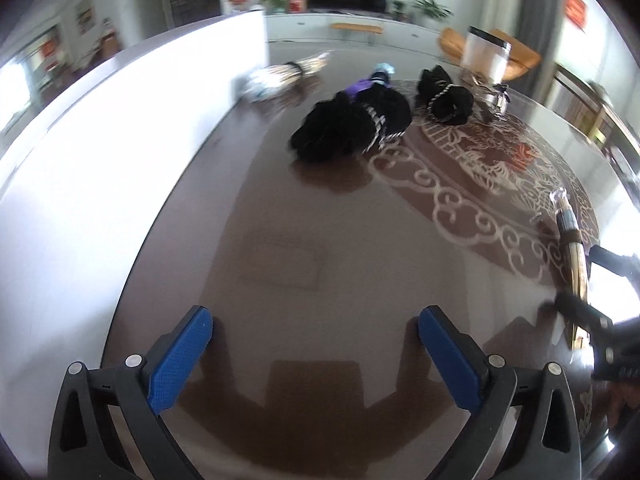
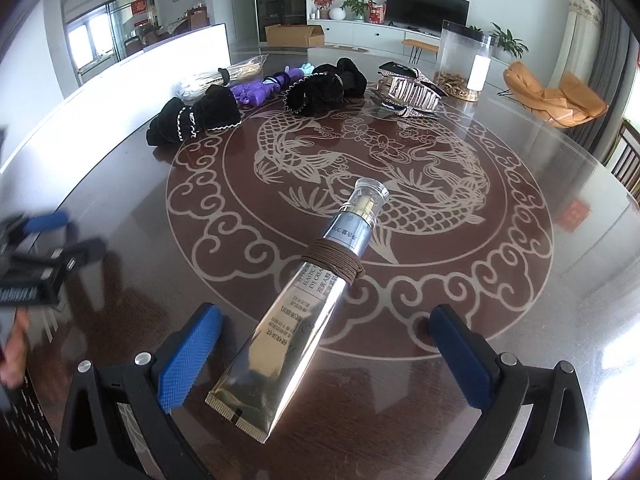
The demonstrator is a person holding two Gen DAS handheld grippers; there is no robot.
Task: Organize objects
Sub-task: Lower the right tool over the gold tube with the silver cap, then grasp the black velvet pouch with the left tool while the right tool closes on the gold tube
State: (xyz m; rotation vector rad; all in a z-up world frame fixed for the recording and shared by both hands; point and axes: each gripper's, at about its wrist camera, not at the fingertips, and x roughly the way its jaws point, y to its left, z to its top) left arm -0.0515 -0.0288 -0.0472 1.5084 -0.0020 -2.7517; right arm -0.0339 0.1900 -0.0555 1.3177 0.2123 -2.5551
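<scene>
Silver cream tube: a long metallic silver tube with a clear cap (image 2: pixel 304 312) lies flat on the counter, cap toward 12 o'clock, crimped flat end toward 6 o'clock, tilted slightly so the cap leans to 1 o'clock.
Band on tube: a brown elastic cord (image 2: pixel 332 262) is wound several times around the tube's upper half.
Right tongs (image 2: pixel 324 354): spread wide, blue pads on either side of the tube's lower end, not touching it, gripping nothing.
Left tongs (image 1: pixel 316 350): spread wide over bare counter, gripping nothing; from the right wrist view they show blurred at 9 o'clock.
Counter: a round dark brown glossy top with a pale dragon-and-cloud medallion (image 2: pixel 520 280); the tube lies across the medallion's lower part.
Black velvet scrunchies with silver trim: one (image 2: pixel 192 120) at 11 o'clock of the medallion, another (image 2: pixel 324 86) at 12 o'clock, well apart from the tube.
Purple plastic item (image 2: pixel 260 90): between the two scrunchies, just behind them.
Clear wrapped bundle of pale sticks (image 2: pixel 216 78): at 11 o'clock, near the counter's far edge.
Rhinestone hair claw clips (image 2: pixel 408 92): at 1 o'clock, beside the second scrunchie.
Tall clear plastic canister (image 2: pixel 462 60): upright at 1 o'clock behind the clips, some golden contents at its bottom.
Left wrist view: the tube (image 1: pixel 574 256) appears at 3 o'clock, the right tongs' black fingers (image 1: pixel 580 312) around its near end.
</scene>
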